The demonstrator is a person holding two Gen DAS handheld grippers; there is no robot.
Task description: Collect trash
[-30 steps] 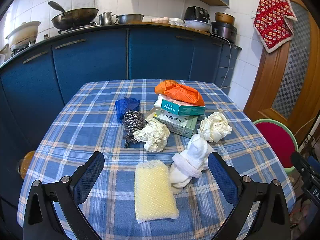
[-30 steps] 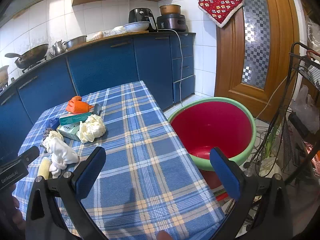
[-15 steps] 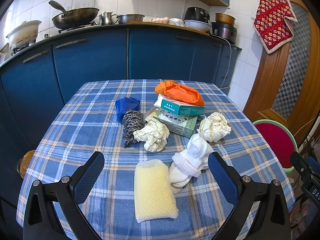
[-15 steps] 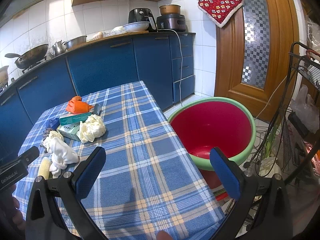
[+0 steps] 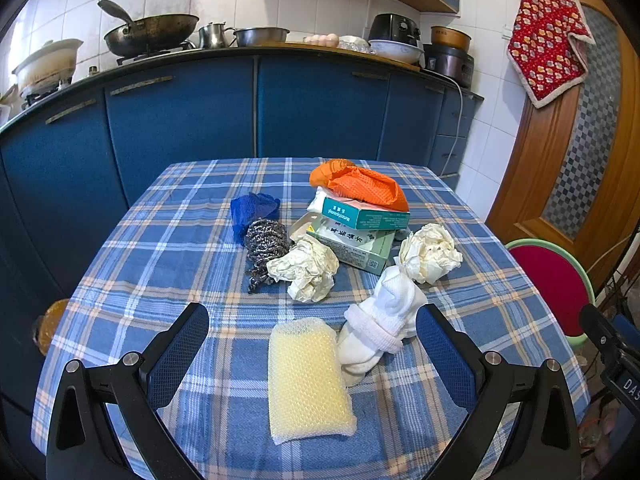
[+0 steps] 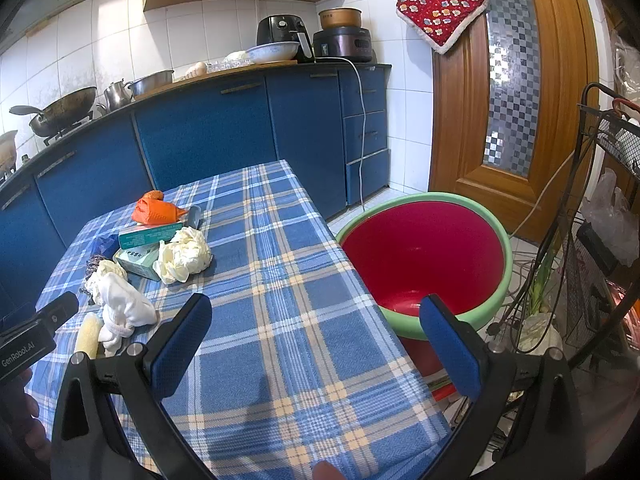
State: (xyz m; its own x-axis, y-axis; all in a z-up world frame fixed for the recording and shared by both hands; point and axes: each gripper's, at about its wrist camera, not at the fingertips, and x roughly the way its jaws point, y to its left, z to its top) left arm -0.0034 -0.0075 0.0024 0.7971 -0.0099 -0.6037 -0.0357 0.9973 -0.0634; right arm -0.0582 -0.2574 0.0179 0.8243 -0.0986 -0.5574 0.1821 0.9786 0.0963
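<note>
Two crumpled paper balls lie on the checked table: one in the middle (image 5: 305, 268) and one to the right (image 5: 430, 253), the right one also in the right wrist view (image 6: 184, 255). Two stacked green boxes (image 5: 360, 226) sit behind them. My left gripper (image 5: 312, 344) is open and empty above a yellow sponge (image 5: 306, 380) and a rolled white cloth (image 5: 380, 324). My right gripper (image 6: 316, 336) is open and empty over the table's right edge. A red basin with a green rim (image 6: 424, 256) stands beside the table.
An orange cloth (image 5: 360, 186), a blue cloth (image 5: 252, 208) and a steel scourer (image 5: 264, 244) lie among the items. Blue cabinets (image 5: 240, 108) stand behind the table. A wire rack (image 6: 608, 208) and cables stand right of the basin.
</note>
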